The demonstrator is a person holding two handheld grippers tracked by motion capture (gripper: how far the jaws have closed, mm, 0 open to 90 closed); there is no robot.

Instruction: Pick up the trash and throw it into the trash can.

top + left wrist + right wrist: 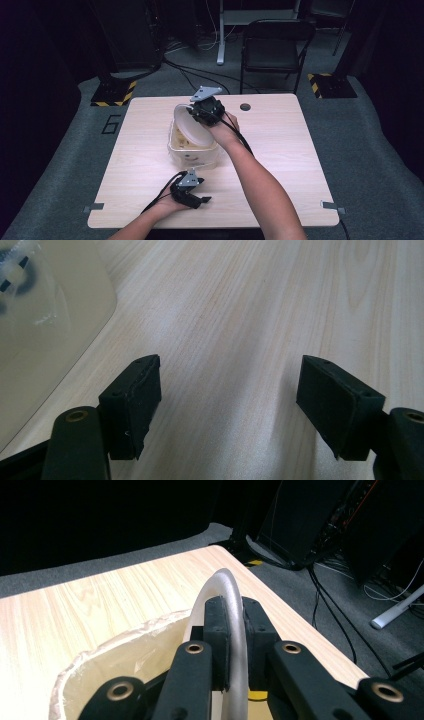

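From above, the right claw [196,111] holds a white lid [189,128] tilted over the tub [192,150] mid-table [280,150]; the left claw [192,192] rests near the tub's front. The left gripper view shows its jaws apart over bare wood. The right gripper view shows pads [218,630] clamping the lid's rim [227,587].

Table [280,150] – pale wood grain; container [192,150] – cream, translucent; lid [190,127] – white; grippers black.
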